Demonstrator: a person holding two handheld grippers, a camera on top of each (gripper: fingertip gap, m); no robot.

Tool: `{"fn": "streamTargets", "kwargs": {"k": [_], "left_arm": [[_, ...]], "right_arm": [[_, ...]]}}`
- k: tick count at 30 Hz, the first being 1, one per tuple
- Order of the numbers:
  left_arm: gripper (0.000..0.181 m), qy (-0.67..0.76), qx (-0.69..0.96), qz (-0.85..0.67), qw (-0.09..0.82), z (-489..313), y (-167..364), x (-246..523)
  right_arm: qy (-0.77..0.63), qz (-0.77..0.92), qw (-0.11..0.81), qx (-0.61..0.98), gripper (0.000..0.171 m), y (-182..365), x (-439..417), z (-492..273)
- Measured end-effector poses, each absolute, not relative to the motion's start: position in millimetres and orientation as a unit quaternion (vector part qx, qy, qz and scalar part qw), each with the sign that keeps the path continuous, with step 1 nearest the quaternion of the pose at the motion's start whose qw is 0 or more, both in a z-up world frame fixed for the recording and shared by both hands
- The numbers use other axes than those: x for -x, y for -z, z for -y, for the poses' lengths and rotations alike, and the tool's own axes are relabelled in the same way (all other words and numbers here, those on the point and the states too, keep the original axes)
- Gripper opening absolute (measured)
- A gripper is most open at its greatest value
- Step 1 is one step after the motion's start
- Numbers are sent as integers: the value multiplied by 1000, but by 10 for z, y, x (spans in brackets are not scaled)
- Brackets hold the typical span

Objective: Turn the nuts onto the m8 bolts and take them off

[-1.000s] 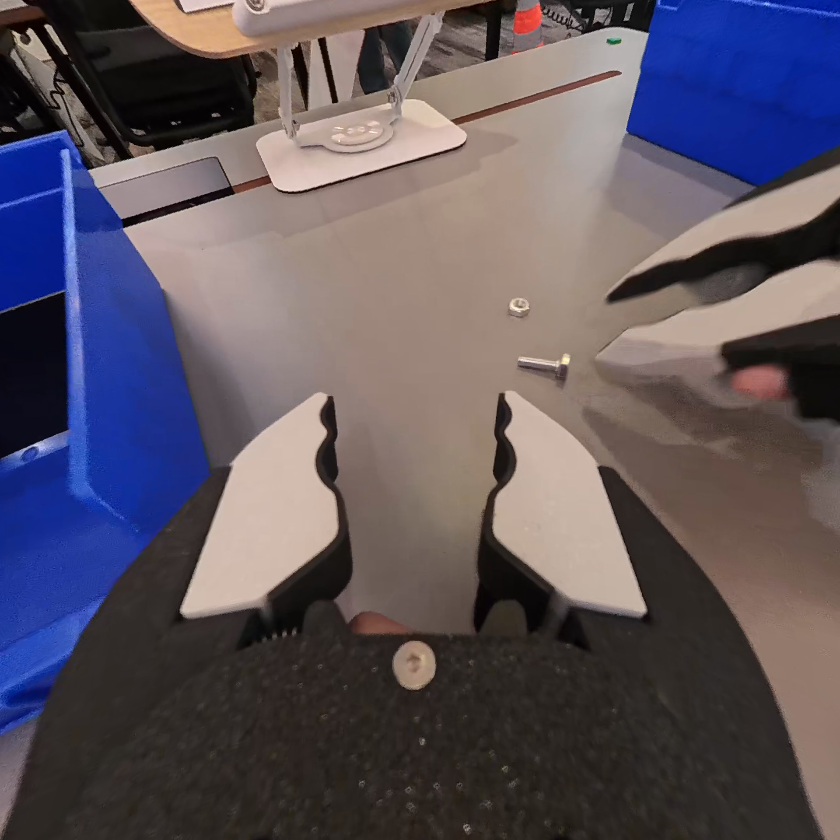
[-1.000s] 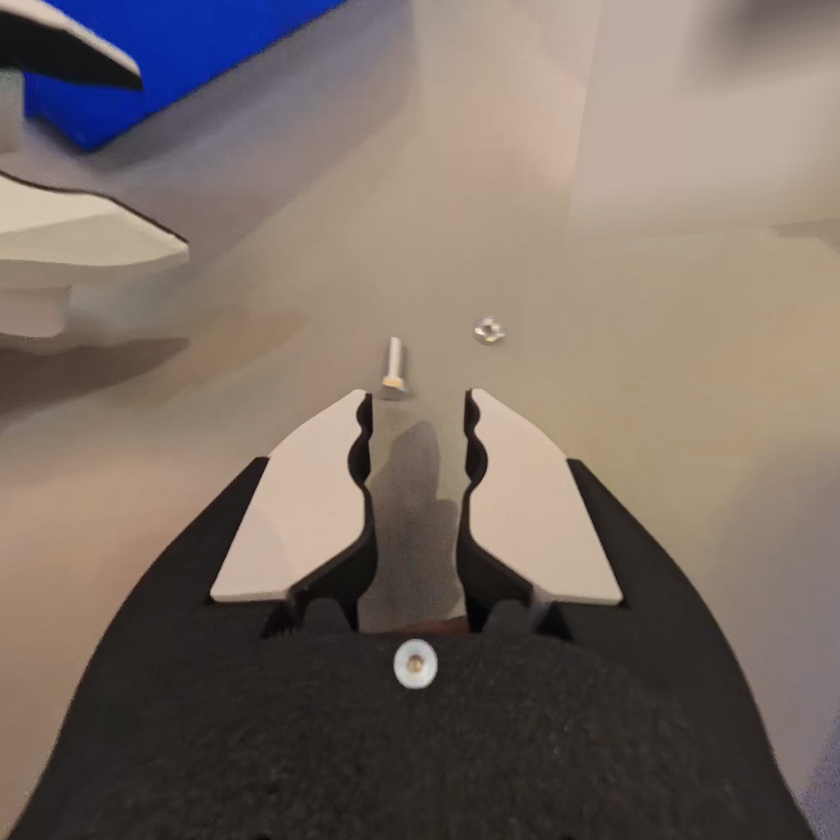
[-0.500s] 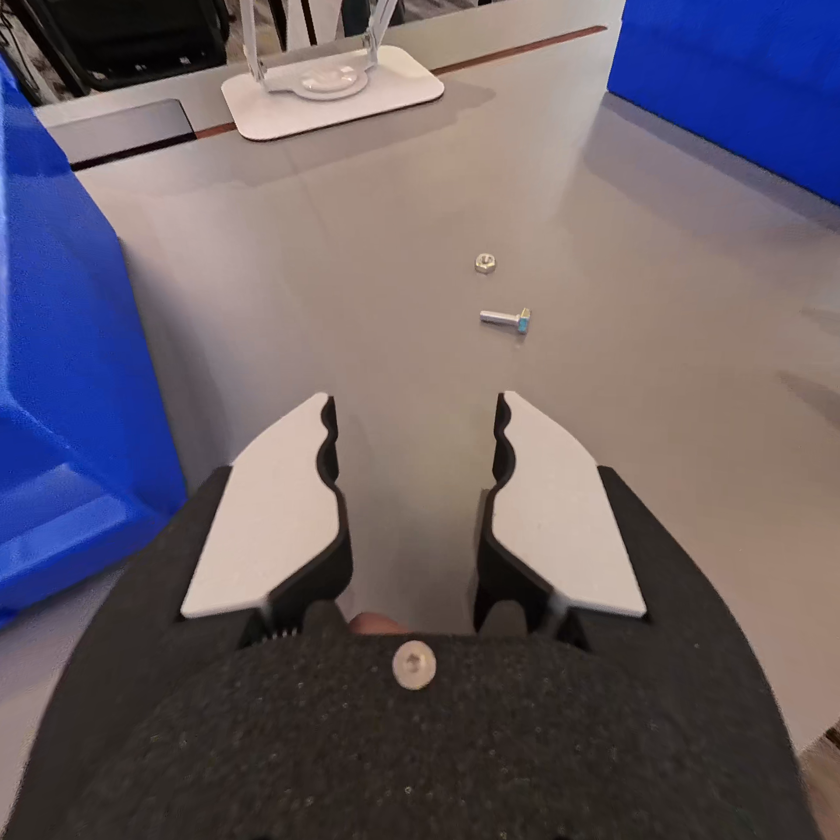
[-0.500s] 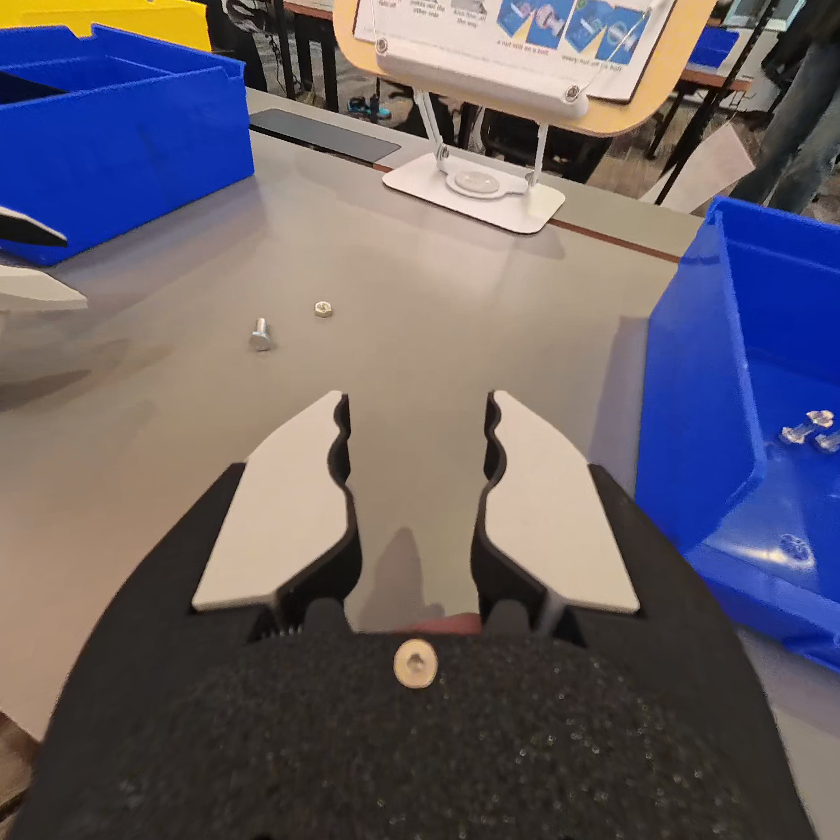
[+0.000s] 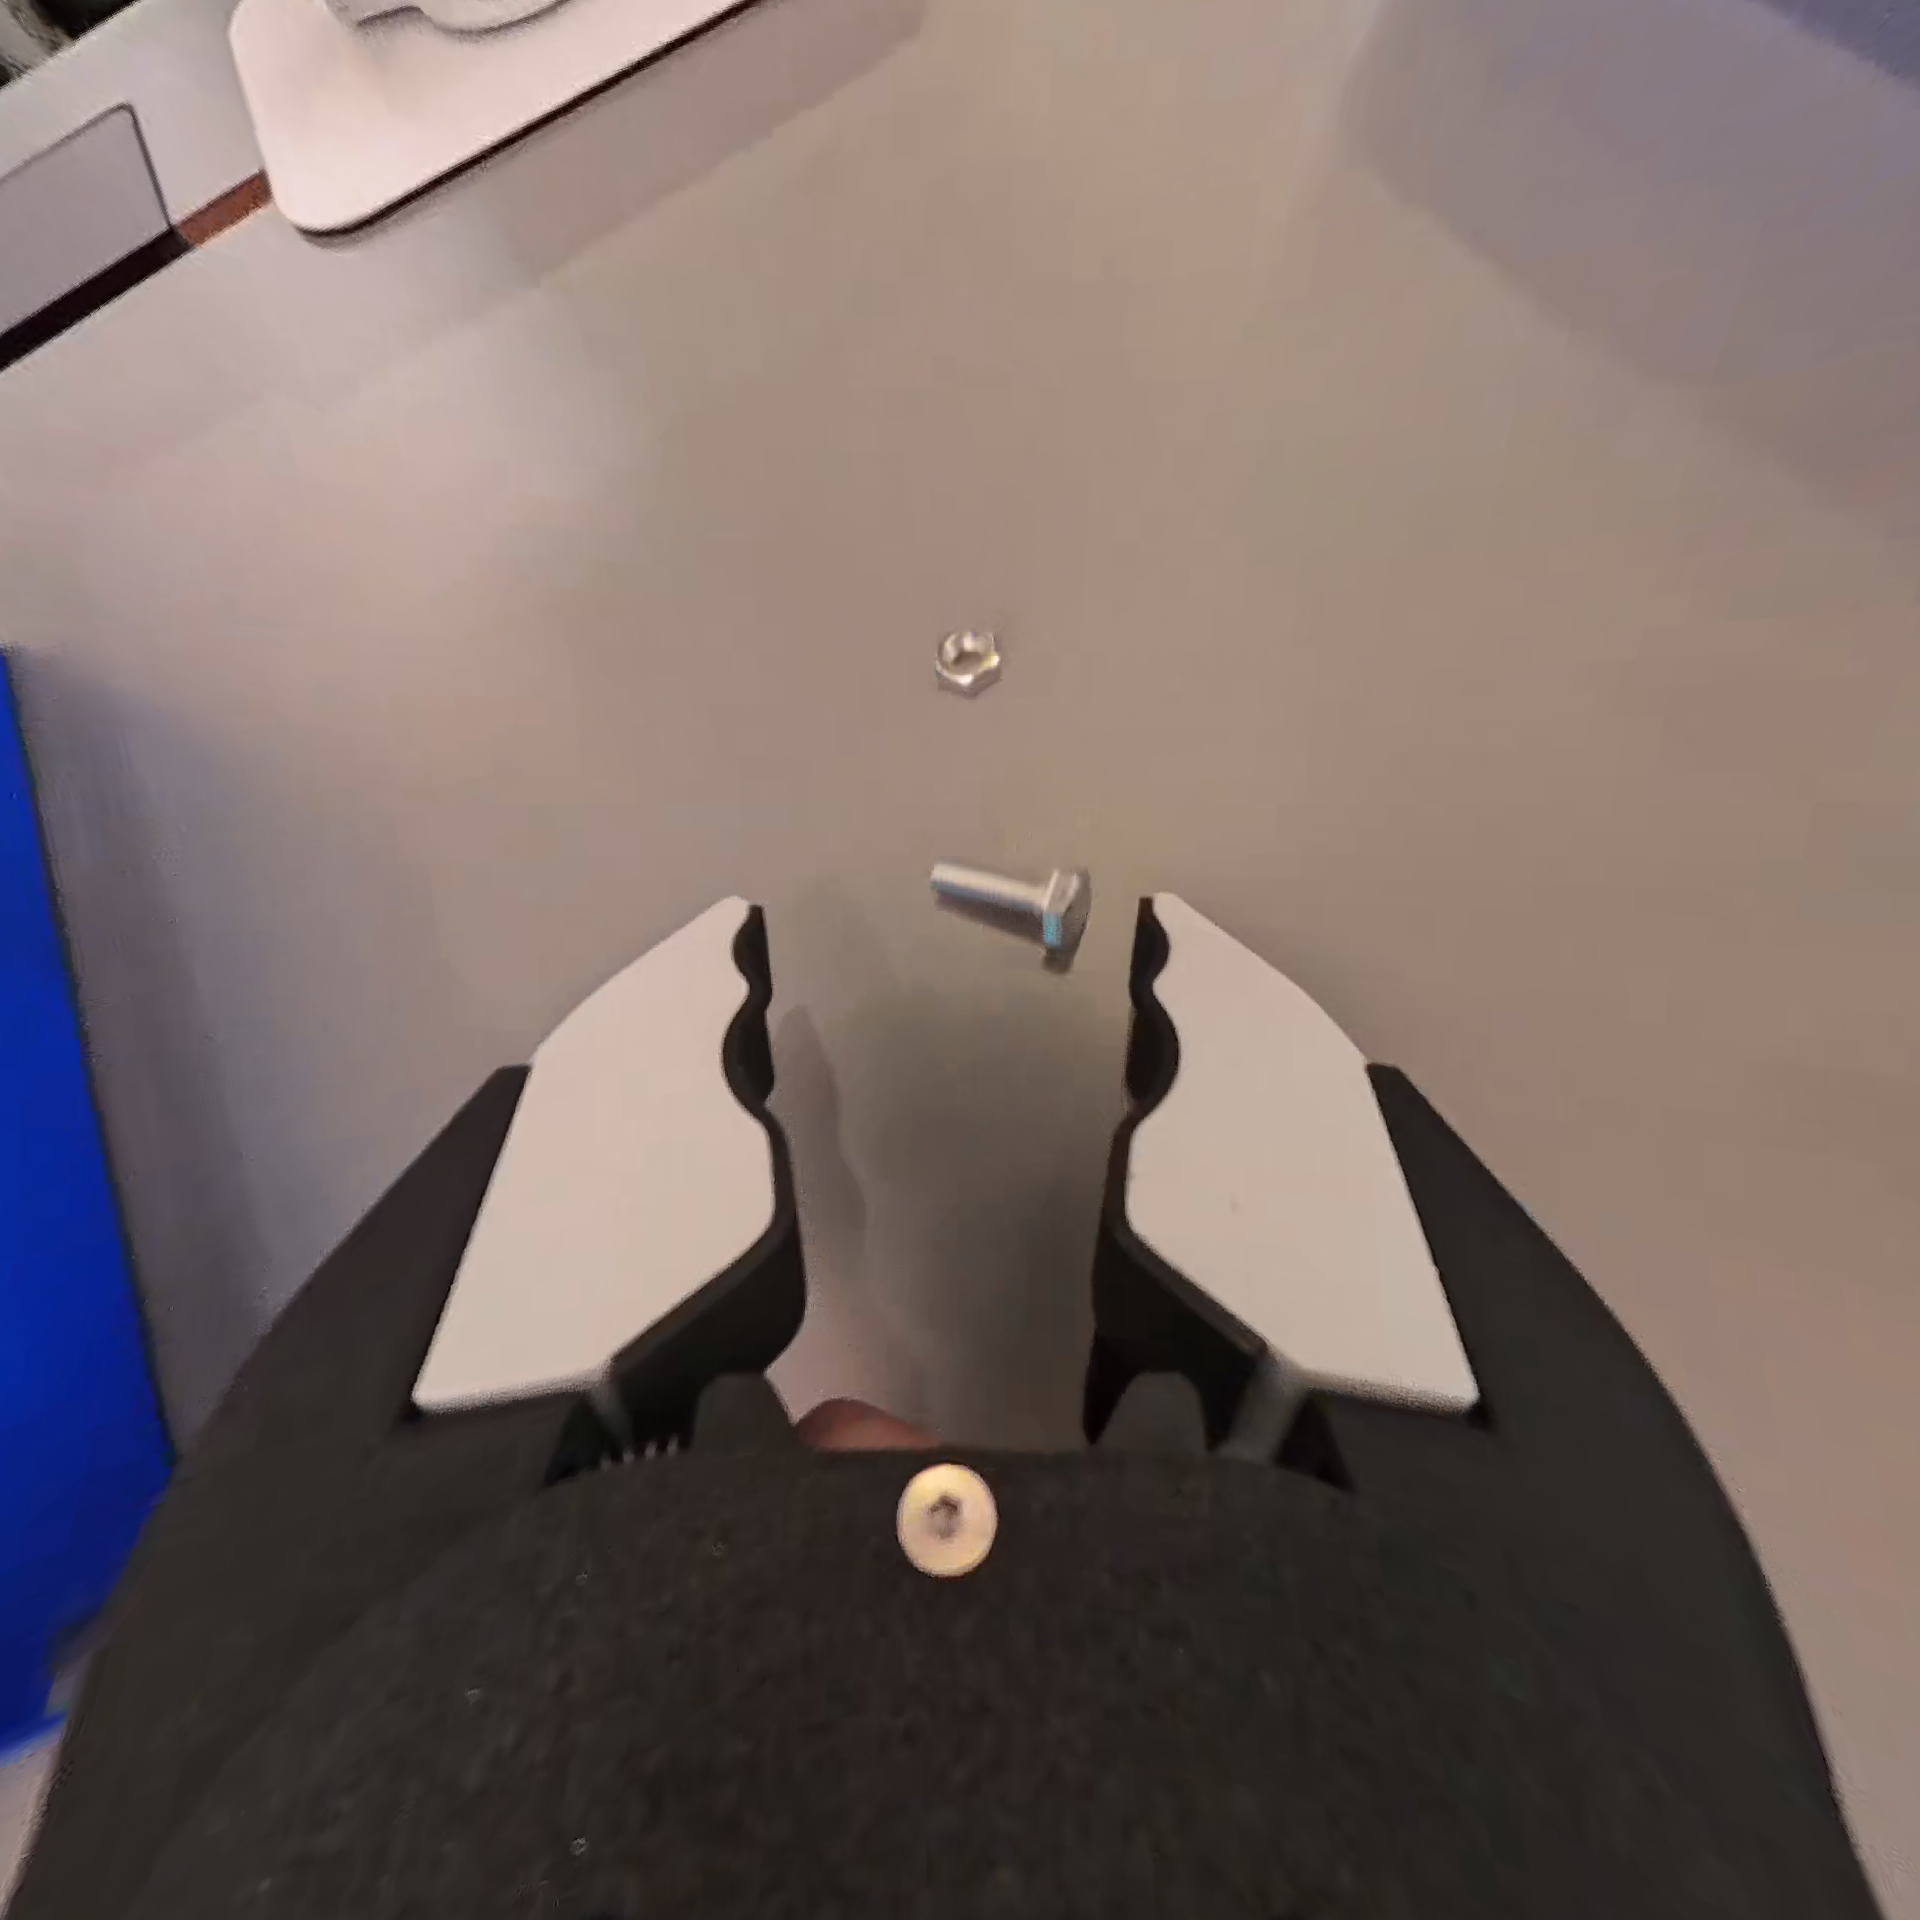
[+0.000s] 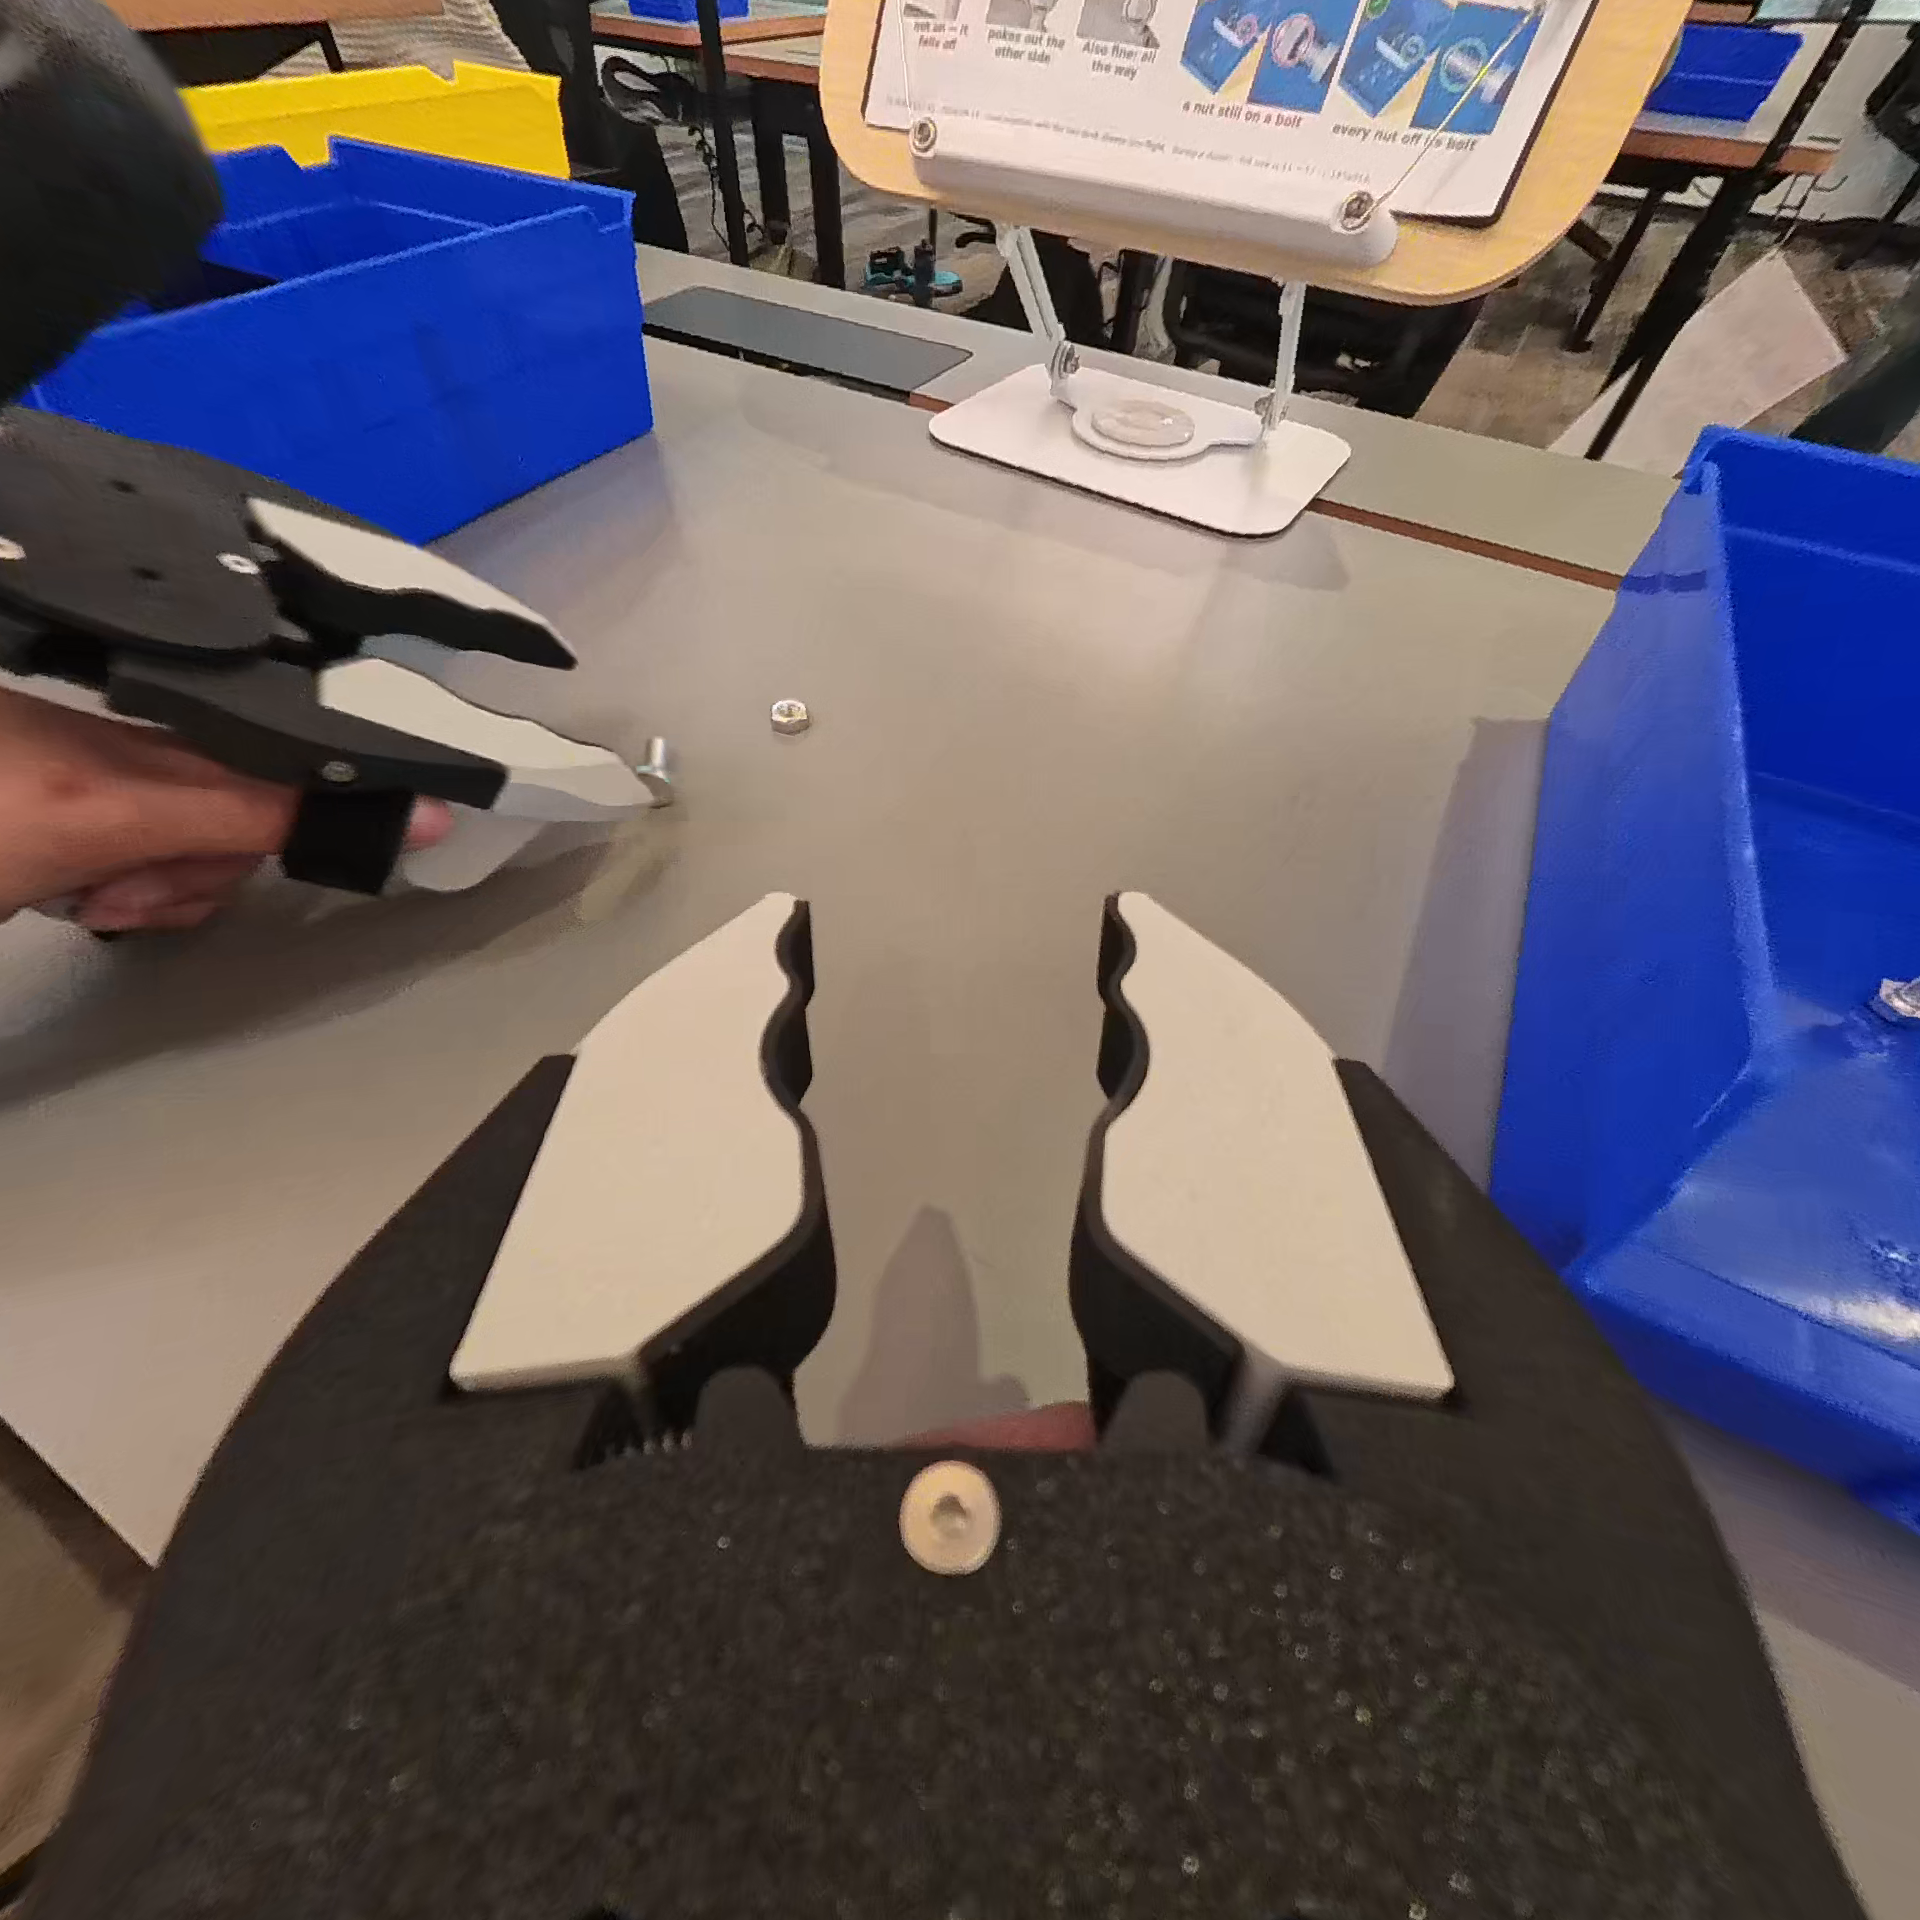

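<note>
A silver hex bolt (image 5: pixel 1013 914) lies on its side on the grey table (image 5: pixel 1351 623), head to the right. A loose silver nut (image 5: pixel 966 662) lies just beyond it. My left gripper (image 5: pixel 945 914) is open and low over the table, its fingertips on either side of the bolt without closing on it. In the right wrist view the left gripper (image 6: pixel 608 727) reaches in from the left, its lower finger touching the bolt (image 6: pixel 657 771), with the nut (image 6: pixel 792 716) to the right. My right gripper (image 6: pixel 954 909) is open and empty, well back from both parts.
A blue bin (image 6: pixel 416 322) stands at the back left, with a yellow bin (image 6: pixel 395 114) behind it. Another blue bin (image 6: pixel 1766 935) at the right holds small metal parts (image 6: pixel 1896 1003). A white stand (image 6: pixel 1143 447) carries an instruction board at the far edge. A hand (image 6: pixel 104 821) holds the left gripper.
My left gripper has moved forward and down until its open fingertips flank the bolt. My right gripper has drawn back from the bolt to the right and opened wider.
</note>
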State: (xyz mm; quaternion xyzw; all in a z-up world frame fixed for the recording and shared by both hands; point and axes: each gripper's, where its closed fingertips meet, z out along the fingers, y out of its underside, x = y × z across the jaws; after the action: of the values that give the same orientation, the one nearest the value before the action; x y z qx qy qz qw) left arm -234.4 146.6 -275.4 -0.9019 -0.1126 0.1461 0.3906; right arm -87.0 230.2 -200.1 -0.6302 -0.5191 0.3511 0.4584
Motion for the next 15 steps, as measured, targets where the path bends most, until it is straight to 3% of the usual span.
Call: {"fn": "streamTargets", "kwargs": {"k": [7, 15], "left_arm": [[67, -116, 917, 130, 360, -1592, 2878, 2423], [67, -142, 917, 153, 341, -1158, 2856, 2745]], "right_arm": [[-362, 518, 447, 633, 51, 1999, 868, -2317], [-363, 528, 436, 632, 49, 2056, 887, -2276]]}}
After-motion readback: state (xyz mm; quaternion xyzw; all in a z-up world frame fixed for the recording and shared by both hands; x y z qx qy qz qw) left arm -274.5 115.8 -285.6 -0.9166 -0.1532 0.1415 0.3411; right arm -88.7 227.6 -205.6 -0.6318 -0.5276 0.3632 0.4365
